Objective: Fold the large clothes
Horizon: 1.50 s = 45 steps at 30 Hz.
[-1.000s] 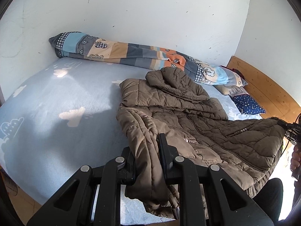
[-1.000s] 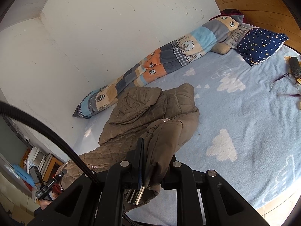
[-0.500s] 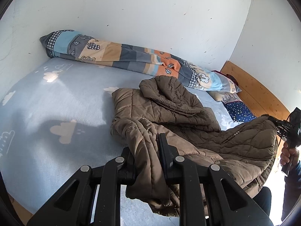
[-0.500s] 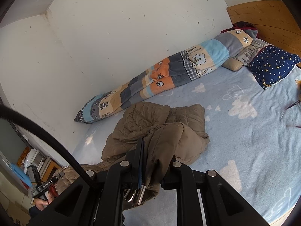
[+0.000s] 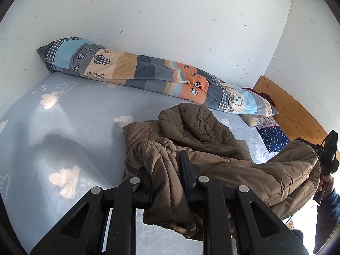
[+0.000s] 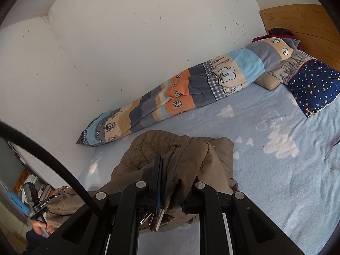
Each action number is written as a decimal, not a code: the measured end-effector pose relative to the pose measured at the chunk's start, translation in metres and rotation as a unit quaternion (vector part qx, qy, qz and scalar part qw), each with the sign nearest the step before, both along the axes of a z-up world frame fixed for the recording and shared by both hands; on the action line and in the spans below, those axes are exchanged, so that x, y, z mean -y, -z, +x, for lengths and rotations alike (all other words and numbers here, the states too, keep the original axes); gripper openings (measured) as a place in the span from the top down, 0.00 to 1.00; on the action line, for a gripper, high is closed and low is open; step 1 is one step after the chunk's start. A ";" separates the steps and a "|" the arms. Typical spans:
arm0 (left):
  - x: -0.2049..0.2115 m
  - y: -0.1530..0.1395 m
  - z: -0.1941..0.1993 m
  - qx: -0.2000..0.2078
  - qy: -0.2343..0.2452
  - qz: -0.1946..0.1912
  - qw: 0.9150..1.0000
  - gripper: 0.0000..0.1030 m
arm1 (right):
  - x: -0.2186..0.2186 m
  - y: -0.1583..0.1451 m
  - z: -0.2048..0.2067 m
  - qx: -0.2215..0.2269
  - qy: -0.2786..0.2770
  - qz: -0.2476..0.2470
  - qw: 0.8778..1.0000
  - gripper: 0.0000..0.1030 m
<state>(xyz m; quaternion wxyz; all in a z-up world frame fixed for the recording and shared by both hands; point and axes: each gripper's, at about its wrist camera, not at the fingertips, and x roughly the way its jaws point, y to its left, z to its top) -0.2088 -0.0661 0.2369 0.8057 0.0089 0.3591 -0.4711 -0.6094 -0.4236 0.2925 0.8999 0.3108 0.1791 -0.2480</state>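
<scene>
Left hand-held gripper [image 5: 165, 170] | pinching | quilted brown jacket [image 5: 191, 131] | bunched

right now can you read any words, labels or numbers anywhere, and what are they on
"GenRobot.AI", small and hard to make out, on the left gripper body as seen from the right wrist.
Pale marking, too blurred to read, on the right gripper body.
Nothing readable on the brown jacket, patchwork blanket or cloud sheet.

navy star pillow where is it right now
The navy star-print pillow lies at the head of the light blue cloud-print bed, at the right edge of both views, beside the wooden headboard and the rolled patchwork blanket.
</scene>
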 end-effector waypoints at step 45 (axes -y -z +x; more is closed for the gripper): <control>0.145 0.076 0.239 -0.178 -0.177 -0.006 0.968 0.39 | 0.231 0.106 0.099 -0.020 0.118 0.156 0.981 0.37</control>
